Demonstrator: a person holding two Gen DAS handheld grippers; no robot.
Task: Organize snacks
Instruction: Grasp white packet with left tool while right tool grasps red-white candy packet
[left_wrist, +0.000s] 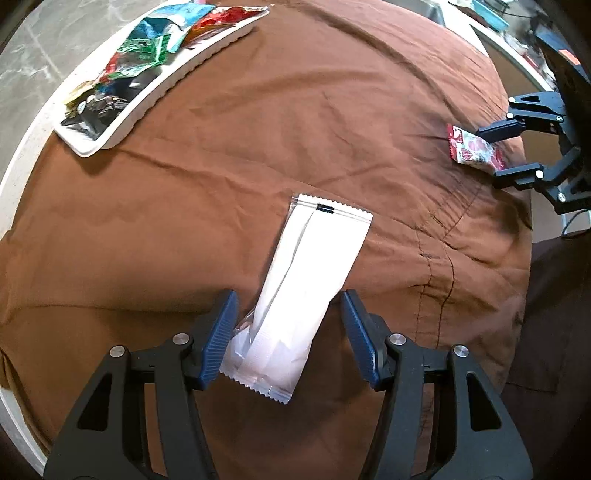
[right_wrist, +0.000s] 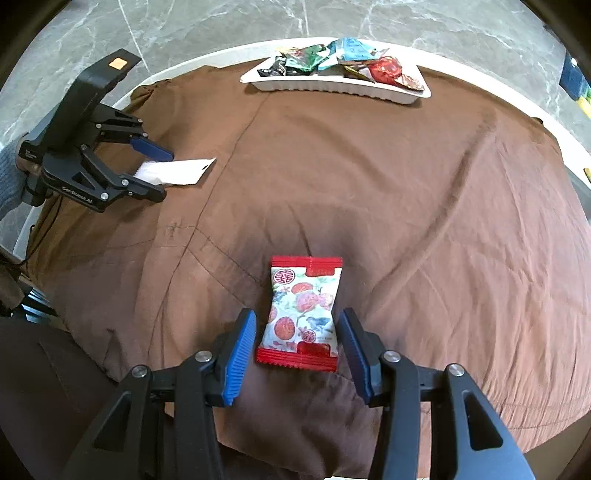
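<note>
A long white snack packet (left_wrist: 306, 295) lies flat on the brown cloth (left_wrist: 258, 147). Its near end sits between the blue pads (left_wrist: 221, 339) of my left gripper (left_wrist: 290, 332), which stands open; there is a gap on the right side. The right wrist view shows the same gripper (right_wrist: 164, 175) astride the white packet (right_wrist: 177, 171). A small red and white packet (right_wrist: 303, 314) lies flat between the pads of my right gripper (right_wrist: 297, 354), open, with narrow gaps on both sides. The left wrist view shows that gripper (left_wrist: 493, 153) over the red packet (left_wrist: 469, 147).
A long white tray (left_wrist: 177, 79) piled with several colourful snack packets stands at the far edge of the cloth, seen also as the tray (right_wrist: 332, 86). The cloth covers a round white table (right_wrist: 207, 59). A grey sleeve (right_wrist: 7, 173) holds the left gripper.
</note>
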